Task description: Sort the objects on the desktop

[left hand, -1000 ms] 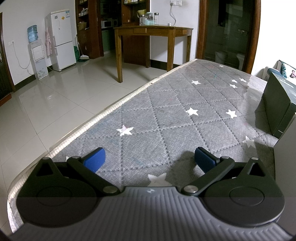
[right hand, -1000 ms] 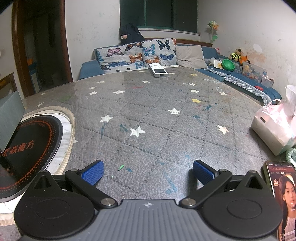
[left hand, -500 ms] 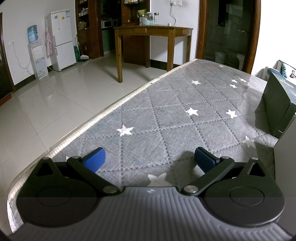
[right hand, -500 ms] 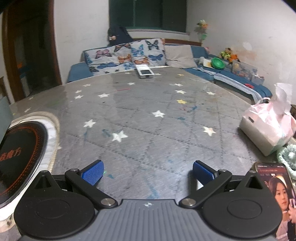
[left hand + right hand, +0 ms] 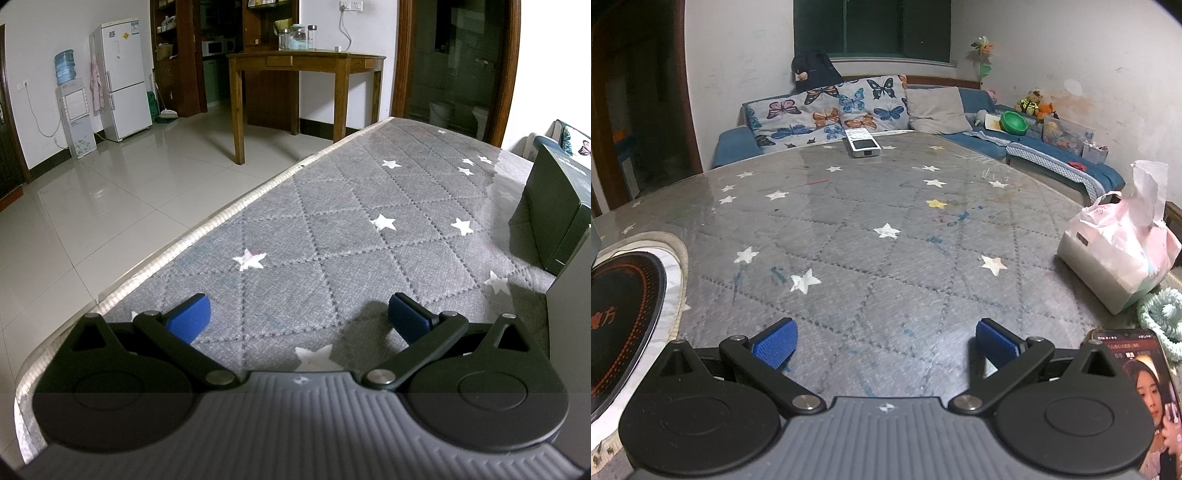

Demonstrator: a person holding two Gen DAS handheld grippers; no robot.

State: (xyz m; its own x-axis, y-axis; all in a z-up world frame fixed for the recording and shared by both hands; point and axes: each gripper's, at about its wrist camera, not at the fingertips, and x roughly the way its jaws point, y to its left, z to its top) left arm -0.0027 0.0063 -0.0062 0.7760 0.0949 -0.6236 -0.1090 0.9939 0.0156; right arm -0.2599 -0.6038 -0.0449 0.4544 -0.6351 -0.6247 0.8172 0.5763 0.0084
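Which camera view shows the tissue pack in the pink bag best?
The right wrist view. There the tissue pack stands whole on the table's right side, with a tissue sticking out on top. The left wrist view does not show it at all; it looks toward the kitchen side.

Right wrist view: induction cooker (image 5: 617,314) far left on table (image 5: 886,206), tissue pack (image 5: 1119,254) right, phone (image 5: 1145,391) near right, remote (image 5: 862,146) at far edge before sofa (image 5: 1052,155).
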